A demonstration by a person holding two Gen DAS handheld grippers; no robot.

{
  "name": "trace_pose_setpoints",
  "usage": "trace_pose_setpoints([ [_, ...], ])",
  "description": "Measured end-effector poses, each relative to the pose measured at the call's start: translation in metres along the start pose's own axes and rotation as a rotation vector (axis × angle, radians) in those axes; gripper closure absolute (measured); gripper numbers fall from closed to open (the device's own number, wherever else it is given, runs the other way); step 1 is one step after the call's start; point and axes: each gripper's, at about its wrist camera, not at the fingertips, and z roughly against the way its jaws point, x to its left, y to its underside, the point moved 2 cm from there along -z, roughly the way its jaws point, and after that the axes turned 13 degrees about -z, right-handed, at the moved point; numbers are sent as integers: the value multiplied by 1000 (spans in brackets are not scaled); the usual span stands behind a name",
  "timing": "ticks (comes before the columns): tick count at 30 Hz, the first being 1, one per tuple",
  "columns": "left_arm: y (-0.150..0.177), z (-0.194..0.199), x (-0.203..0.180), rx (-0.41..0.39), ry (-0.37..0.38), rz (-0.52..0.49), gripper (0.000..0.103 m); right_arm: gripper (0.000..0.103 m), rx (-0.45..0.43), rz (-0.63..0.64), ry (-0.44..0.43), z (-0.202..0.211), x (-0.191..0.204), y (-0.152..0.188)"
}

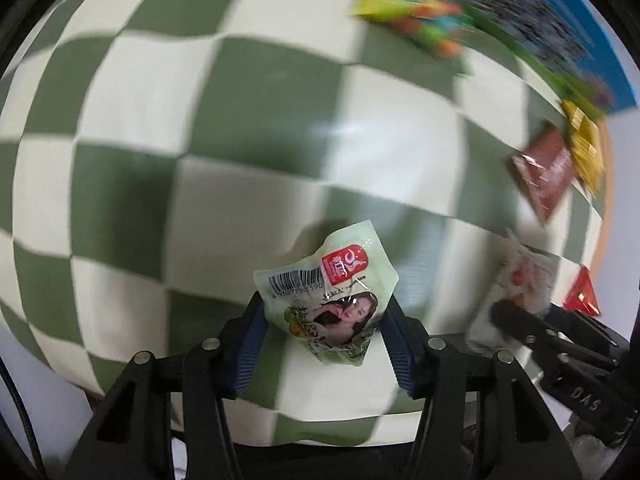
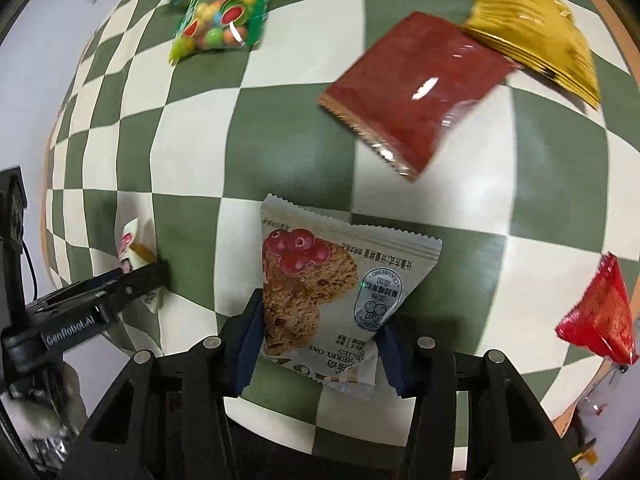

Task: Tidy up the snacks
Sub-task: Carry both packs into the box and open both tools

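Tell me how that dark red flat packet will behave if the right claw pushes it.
The dark red packet lies flat on the checkered cloth, so it would probably slide, not roll. Its glossy film looks slippery. It appears thin and light, so likely floppy when lifted by an edge.

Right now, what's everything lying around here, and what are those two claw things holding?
Checked cloth: one, green and white, under everything.
Pale green packet: one, held in the left gripper.
Cranberry oat cookie packet: one, white, held in the right gripper.
Dark red packet: one, flat on the cloth, far side.
Gold packet: one, overlapping the dark red packet's far corner.
Candy bag: one, green with coloured sweets, far left.
Bright red wrapper: one, right edge.
Left gripper: black, blue pads.
Right gripper: the same.
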Motion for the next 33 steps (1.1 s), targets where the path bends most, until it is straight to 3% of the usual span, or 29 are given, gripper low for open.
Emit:
trace_pose_setpoints([
  [6, -13, 28, -31, -46, 35, -60, 51, 52, -59, -42, -53, 27, -15, 4],
  [11, -30, 87, -53, -146, 92, -96, 51, 52, -137, -56, -124, 78, -14, -11],
  [16, -89, 153, -59, -253, 123, -160, 51, 52, -238, -37, -197, 153, -19, -46],
  [20, -136, 184, -71, -295, 116, -203, 50, 52, -309, -15, -222, 195, -6, -76],
  [26, -206, 191, -92, -301, 74, -249, 50, 52, -399, 20, -167, 246, -1, -141],
  [33, -265, 170, -98, -237, -19, -293, 50, 52, -366, 41, -84, 254, 0, -214],
])
